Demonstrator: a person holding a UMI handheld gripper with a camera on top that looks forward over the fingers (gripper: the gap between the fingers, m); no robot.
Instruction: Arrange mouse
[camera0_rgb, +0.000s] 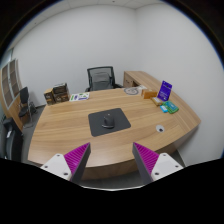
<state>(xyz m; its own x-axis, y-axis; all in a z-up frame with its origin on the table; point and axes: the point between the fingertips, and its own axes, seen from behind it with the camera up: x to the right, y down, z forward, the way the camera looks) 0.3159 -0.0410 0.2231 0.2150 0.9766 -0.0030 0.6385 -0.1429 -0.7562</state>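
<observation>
A dark grey mouse (108, 120) lies on a black mouse pad (109, 123) in the middle of a curved wooden desk (70, 130). My gripper (112, 160) hovers high above the desk's near edge, well short of the mouse. Its two fingers, with their magenta pads (76, 159), stand wide apart and nothing is between them. The mouse and pad lie beyond the fingers, roughly in line with the gap.
A black office chair (101, 77) stands behind the desk. Books and boxes (57, 95) sit at the far left. A purple box (165, 91), a teal item (168, 107) and a small white object (161, 129) sit on the right side. Another chair (22, 102) stands at the left.
</observation>
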